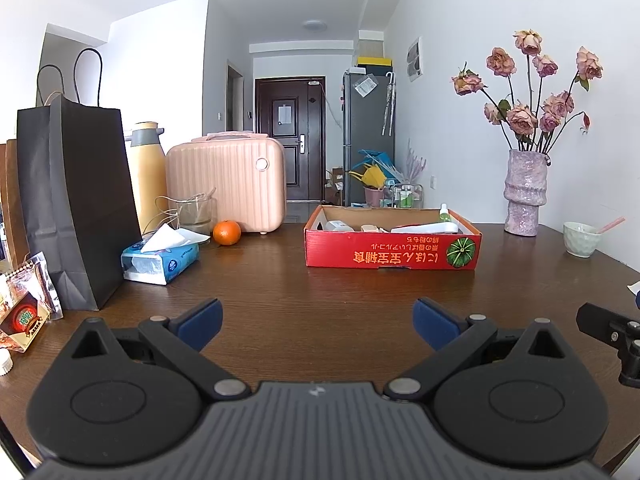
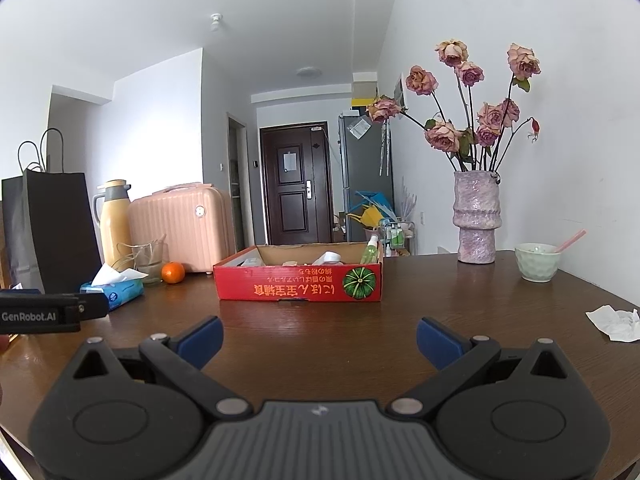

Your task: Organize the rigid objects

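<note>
A shallow red cardboard box (image 1: 392, 254) (image 2: 298, 284) stands on the brown wooden table (image 1: 320, 292) (image 2: 320, 320), holding several small items, among them a green spray bottle (image 2: 370, 250) and white containers. My left gripper (image 1: 318, 322) hovers open over the near table, well short of the box, nothing between its blue pads. My right gripper (image 2: 320, 340) is likewise open and empty, facing the box. Part of the right gripper shows at the left wrist view's right edge; the left gripper's body appears at the right wrist view's left edge.
Left side: black paper bag (image 1: 76, 200), tissue pack (image 1: 160, 260), orange (image 1: 227, 233), glass jar (image 1: 196, 212), yellow thermos (image 1: 148, 168), pink case (image 1: 228, 184), snack packets (image 1: 28, 304). Right side: vase of dried roses (image 1: 525, 192), green bowl with spoon (image 1: 582, 238), crumpled paper (image 2: 616, 322).
</note>
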A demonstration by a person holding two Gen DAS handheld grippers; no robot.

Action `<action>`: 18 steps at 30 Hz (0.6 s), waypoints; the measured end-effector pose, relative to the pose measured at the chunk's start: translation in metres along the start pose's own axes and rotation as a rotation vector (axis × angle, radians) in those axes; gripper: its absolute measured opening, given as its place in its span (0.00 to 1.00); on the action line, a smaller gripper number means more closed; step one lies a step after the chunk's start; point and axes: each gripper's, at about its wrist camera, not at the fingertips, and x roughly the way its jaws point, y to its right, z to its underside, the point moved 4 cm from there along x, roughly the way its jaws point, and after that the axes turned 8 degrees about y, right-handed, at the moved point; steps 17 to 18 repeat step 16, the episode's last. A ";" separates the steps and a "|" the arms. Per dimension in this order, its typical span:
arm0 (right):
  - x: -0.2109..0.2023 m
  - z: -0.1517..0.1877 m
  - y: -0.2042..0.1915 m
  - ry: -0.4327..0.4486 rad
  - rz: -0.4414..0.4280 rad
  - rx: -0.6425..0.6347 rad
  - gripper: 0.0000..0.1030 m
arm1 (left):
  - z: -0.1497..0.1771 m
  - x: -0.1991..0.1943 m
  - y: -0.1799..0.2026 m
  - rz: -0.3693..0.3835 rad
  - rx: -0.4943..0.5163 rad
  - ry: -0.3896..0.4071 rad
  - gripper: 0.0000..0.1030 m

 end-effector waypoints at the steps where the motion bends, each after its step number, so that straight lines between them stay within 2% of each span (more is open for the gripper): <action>1: 0.000 0.000 0.000 0.001 0.000 0.000 1.00 | 0.001 0.000 0.000 0.000 0.001 -0.001 1.00; 18: 0.000 0.002 -0.002 -0.006 -0.001 0.000 1.00 | 0.004 0.001 -0.001 0.003 -0.013 0.003 1.00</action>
